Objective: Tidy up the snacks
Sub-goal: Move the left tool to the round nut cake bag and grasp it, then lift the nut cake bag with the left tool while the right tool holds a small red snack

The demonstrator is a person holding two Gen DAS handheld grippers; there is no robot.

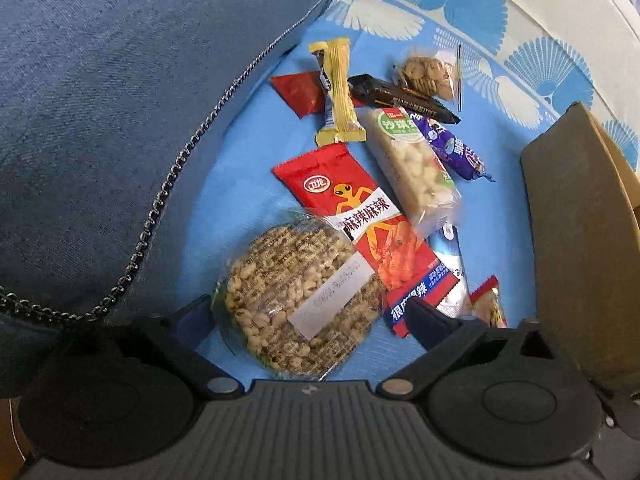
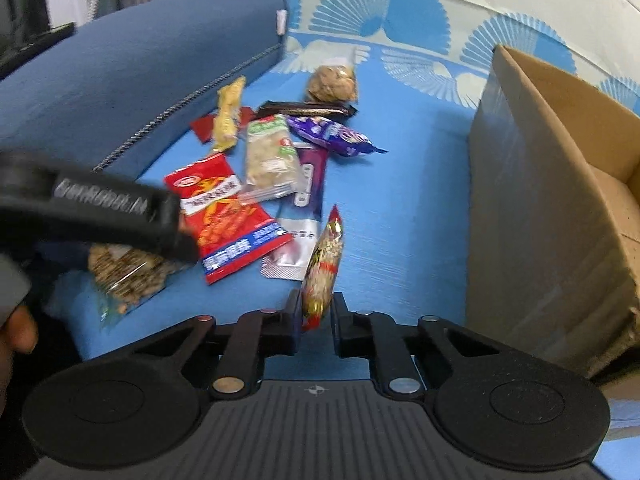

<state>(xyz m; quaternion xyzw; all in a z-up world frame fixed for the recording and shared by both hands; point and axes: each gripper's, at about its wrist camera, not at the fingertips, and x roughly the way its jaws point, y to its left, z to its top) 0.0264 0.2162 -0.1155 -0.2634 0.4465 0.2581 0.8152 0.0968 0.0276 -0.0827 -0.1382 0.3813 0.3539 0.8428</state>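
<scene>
Right tongs [image 2: 316,312] pinching peanut packet [image 2: 322,268]; left tongs [image 1: 310,316] spread around puffed-grain cake [image 1: 296,296]. Carry packet right, release inside cardboard box [image 2: 560,184].

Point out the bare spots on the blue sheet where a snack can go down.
Bare sheet lies between the purple wrapper and the cardboard box. Crowded: the pile between the red spicy packet and the blue cushion.
</scene>
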